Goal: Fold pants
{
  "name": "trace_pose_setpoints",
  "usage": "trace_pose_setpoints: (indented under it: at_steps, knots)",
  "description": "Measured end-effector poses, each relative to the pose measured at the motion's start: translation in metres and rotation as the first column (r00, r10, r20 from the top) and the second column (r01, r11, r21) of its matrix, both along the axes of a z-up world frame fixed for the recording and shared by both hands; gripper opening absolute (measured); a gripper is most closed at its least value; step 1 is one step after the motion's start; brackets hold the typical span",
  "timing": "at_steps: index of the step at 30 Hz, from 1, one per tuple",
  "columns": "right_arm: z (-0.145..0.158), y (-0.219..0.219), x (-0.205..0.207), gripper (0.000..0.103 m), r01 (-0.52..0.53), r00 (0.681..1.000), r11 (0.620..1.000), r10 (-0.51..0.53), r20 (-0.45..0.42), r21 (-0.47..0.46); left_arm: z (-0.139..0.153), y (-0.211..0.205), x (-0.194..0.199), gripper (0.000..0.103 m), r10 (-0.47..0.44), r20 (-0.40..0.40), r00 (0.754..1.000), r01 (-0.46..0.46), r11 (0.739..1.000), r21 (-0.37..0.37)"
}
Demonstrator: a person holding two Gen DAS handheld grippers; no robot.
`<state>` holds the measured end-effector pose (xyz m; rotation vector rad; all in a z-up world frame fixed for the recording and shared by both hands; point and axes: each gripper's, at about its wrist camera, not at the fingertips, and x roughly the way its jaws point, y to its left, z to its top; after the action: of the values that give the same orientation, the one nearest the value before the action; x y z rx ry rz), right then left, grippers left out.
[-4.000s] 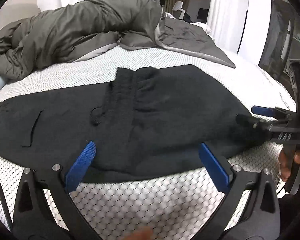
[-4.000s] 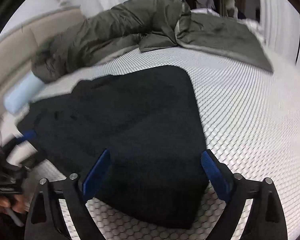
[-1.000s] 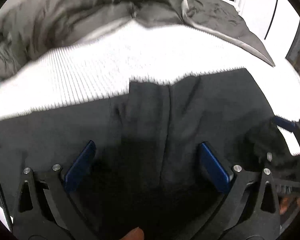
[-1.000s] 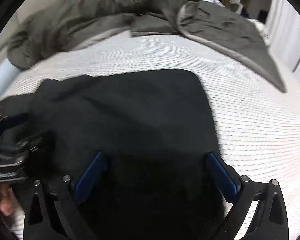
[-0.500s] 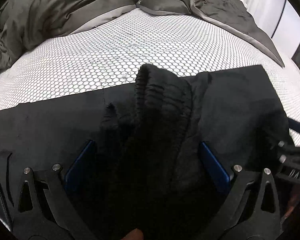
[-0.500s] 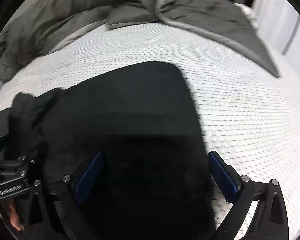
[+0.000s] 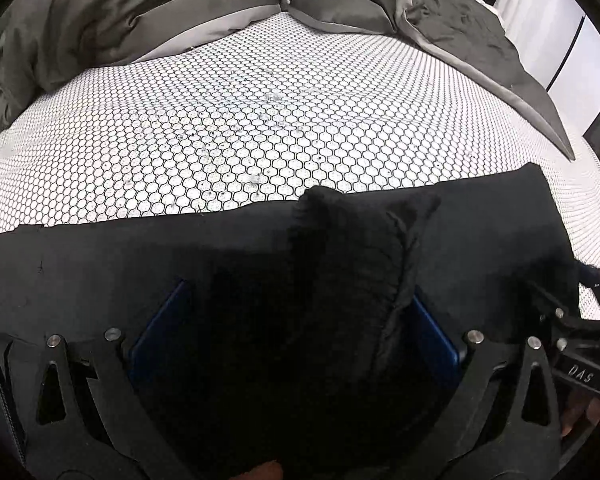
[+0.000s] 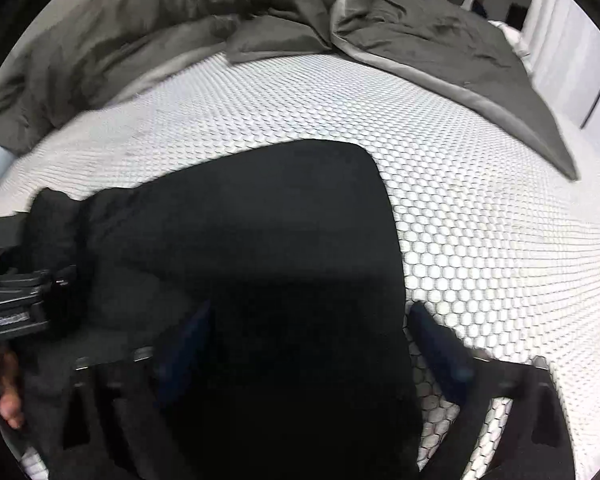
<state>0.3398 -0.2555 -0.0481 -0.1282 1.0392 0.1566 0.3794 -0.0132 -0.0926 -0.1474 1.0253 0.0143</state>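
- Pants (image 7: 480,240) were spread across the lower frame on the bed (image 7: 260,120).
- Left gripper (image 7: 296,332) was seen apart around a bunched fold, not yet pinched.
- Right gripper (image 8: 300,344) had just been closing over the cloth; contact couldn't be told.
- Both layers probably needed catching before lifting.

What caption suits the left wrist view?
Open left gripper straddling bunched black pants on a honeycomb-patterned bed.

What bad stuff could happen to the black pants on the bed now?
The left gripper has a bunched lump of the pants between its wide-open fingers, so a squeeze might catch extra layers and make a crooked fold. The right gripper, whose fingers have just been closing, straddles the pants' edge near the bed cover; it might pinch only one layer, or snag that cover. If the two pull unevenly, the flat part could wrinkle.
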Motion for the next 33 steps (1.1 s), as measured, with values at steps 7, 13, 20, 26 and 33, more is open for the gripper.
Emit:
trace_pose_setpoints:
  at_steps: [7,13,20,26,33]
  knots:
    - [0.013,-0.027,-0.012,0.039,0.054,0.998,0.998,-0.055,0.035,0.035,0.001,0.000,-0.002,0.098,0.002,0.017,1.000,-0.002,1.000,-0.016]
    - [0.032,-0.010,-0.026,0.055,0.020,0.994,1.000,-0.019,0.112,-0.008,0.021,-0.002,-0.010,0.084,-0.004,0.082,0.997,0.004,1.000,0.002]
    - [0.013,-0.011,-0.013,0.047,0.057,0.996,0.998,-0.055,0.072,-0.034,0.010,0.012,-0.003,0.073,0.003,0.080,0.997,0.000,1.000,-0.031]
    - [0.029,-0.025,-0.024,0.050,0.103,0.987,0.994,-0.098,0.123,-0.032,0.018,0.014,-0.009,0.073,0.005,0.098,0.995,-0.001,0.999,-0.039]
    - [0.056,0.005,-0.081,0.088,-0.087,0.980,0.994,0.074,0.185,0.059,0.047,-0.008,-0.083,0.085,-0.073,0.196,0.978,0.069,0.997,0.032]
